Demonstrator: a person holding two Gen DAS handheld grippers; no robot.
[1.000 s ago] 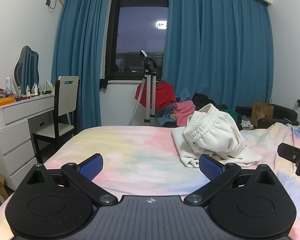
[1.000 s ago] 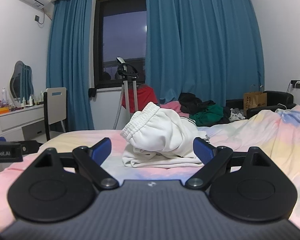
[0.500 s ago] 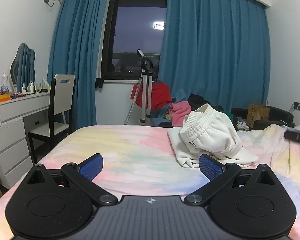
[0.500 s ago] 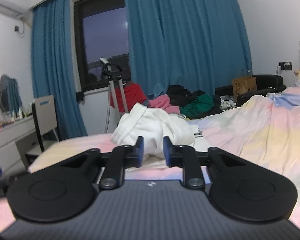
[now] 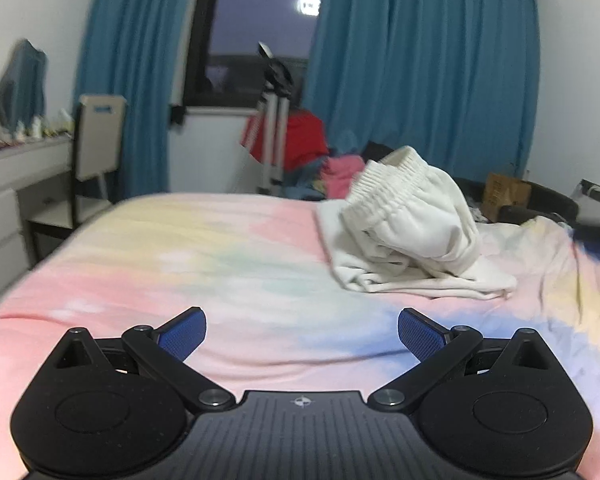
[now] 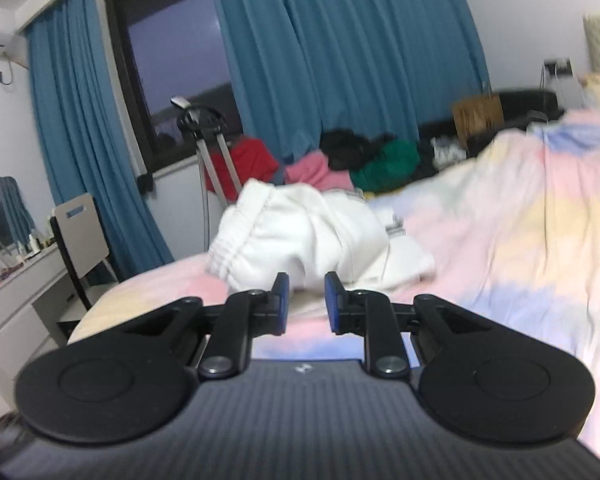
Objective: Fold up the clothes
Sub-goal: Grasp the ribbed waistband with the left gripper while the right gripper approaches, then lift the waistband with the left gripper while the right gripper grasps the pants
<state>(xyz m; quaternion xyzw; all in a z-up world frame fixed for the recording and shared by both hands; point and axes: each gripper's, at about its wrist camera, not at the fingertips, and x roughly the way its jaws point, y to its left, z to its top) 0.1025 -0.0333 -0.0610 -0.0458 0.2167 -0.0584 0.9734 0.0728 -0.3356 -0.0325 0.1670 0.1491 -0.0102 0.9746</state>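
Observation:
A crumpled white garment (image 5: 408,228) with a ribbed elastic waistband lies in a heap on the pastel tie-dye bed (image 5: 204,256); it also shows in the right wrist view (image 6: 308,236). My left gripper (image 5: 302,334) is wide open and empty, low over the bed, with the garment ahead and to the right. My right gripper (image 6: 305,304) has its blue pads close together with a narrow gap and nothing between them, held just in front of the garment.
Behind the bed stand a garment steamer (image 5: 274,120) and a pile of red, pink, green and black clothes (image 6: 340,160). A chair (image 5: 96,148) and a white dresser (image 5: 16,184) are at the left. Blue curtains (image 5: 420,72) frame a dark window. The bed cover (image 6: 532,216) rises at the right.
The right gripper closed from wide open to nearly shut and moved closer to the white garment while tilting. The left gripper tipped downward and came nearer the bed, still open.

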